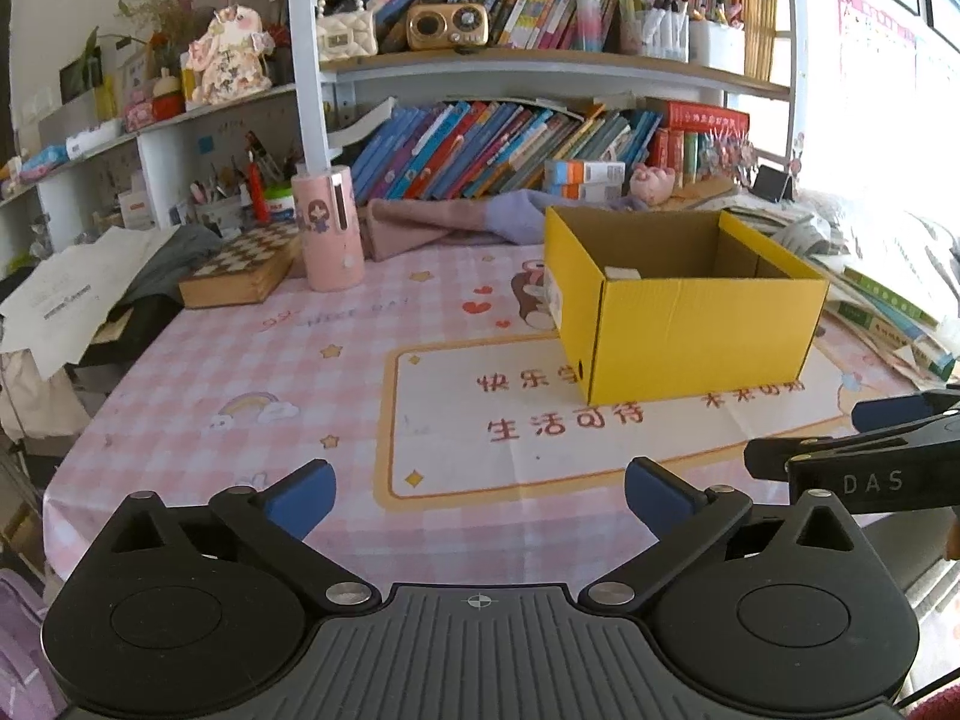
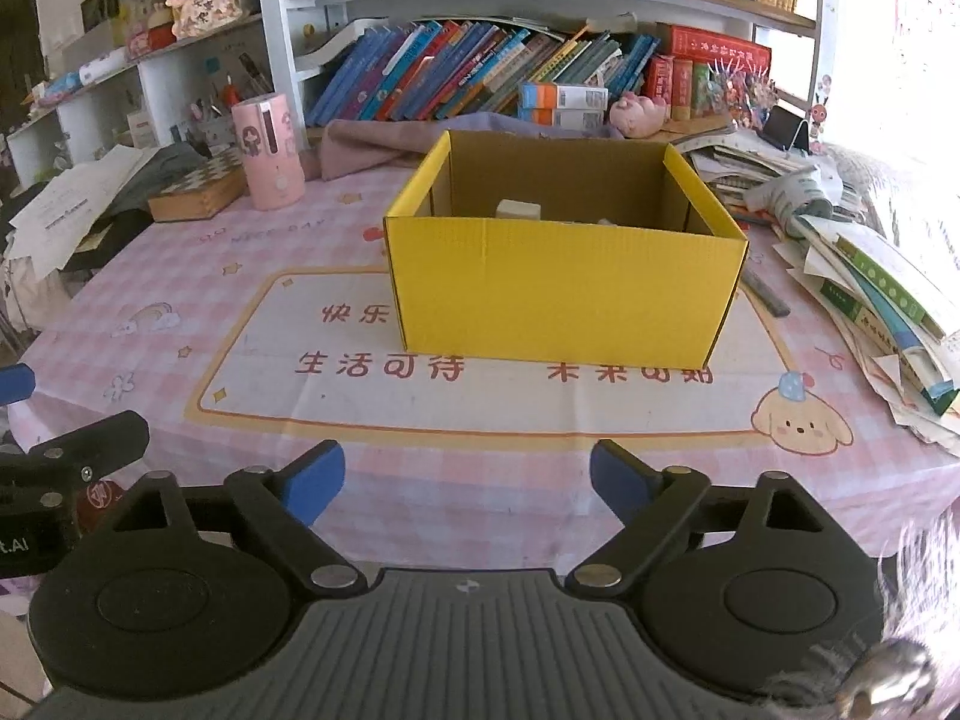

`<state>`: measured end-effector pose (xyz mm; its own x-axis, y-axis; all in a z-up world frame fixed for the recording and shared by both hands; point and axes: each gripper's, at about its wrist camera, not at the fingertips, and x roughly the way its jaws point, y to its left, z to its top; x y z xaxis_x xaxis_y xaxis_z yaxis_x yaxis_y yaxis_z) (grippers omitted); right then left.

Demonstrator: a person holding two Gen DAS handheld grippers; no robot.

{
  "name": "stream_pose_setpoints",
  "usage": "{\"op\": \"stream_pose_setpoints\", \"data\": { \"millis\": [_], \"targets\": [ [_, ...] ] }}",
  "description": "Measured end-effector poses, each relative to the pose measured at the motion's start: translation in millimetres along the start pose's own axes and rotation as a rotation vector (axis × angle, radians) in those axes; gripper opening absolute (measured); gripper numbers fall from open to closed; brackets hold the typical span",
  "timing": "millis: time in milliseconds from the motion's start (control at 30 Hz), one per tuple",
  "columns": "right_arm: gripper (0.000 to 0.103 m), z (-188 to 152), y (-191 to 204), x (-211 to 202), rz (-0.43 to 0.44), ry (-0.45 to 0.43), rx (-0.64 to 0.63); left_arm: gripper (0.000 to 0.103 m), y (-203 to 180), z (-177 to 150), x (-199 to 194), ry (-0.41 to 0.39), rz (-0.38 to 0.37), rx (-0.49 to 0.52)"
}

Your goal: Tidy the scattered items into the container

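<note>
While both of your claws hang back at the near edge of the worktop [image 2: 180, 312], neither has anything in it: the left claw [image 1: 480, 495] stands spread wide over bare checked cloth, and the right claw [image 2: 468, 483] is released too, its blue pads apart with only the cloth between them. The yellow box [image 2: 564, 294] sits upright and open-topped in the middle of the printed mat, well ahead of both claws. From the right wrist view you can see a pale block [image 2: 519, 209] lying inside near the back left corner, with something small beside it that is too hidden to name.

By the look of it, you are between items, or near the end: the cloth around the box shows no loose small thing. A dark flat strip [image 2: 765, 294] lies just right of the box, beside the heap of papers [image 2: 888, 300]; whether it counts as scattered you must judge. If it does, your right claw is the nearer one: reach forward past the box's right wall, come down low over the strip, and close across its narrow width.
</note>
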<state>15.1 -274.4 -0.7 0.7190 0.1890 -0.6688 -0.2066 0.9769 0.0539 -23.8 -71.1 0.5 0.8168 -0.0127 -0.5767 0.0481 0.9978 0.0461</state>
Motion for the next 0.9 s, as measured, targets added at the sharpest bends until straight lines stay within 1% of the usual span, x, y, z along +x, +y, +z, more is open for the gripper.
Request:
{"op": "stream_pose_setpoints", "data": {
  "millis": [67, 200, 600, 900],
  "targets": [
    [0.095, -0.6, 1.0, -0.3, -0.003, -0.001, -0.001, 0.103, 2.0, -1.3, 1.1, 0.014, -0.005, -0.004],
    [0.096, -1.4, 4.3, -1.4, 0.000, -0.002, -0.011, 0.103, 5.9, -3.4, 2.7, 0.031, -0.010, -0.018],
    [0.097, 0.7, 7.6, -1.1, 0.004, 0.006, -0.025, 0.103, 8.5, -5.3, 5.3, 0.050, -0.004, -0.037],
    [0.098, 1.4, 5.7, 2.8, -0.002, 0.014, -0.017, 0.103, 7.2, -5.4, 8.7, 0.058, -0.024, -0.036]
  ]
}}
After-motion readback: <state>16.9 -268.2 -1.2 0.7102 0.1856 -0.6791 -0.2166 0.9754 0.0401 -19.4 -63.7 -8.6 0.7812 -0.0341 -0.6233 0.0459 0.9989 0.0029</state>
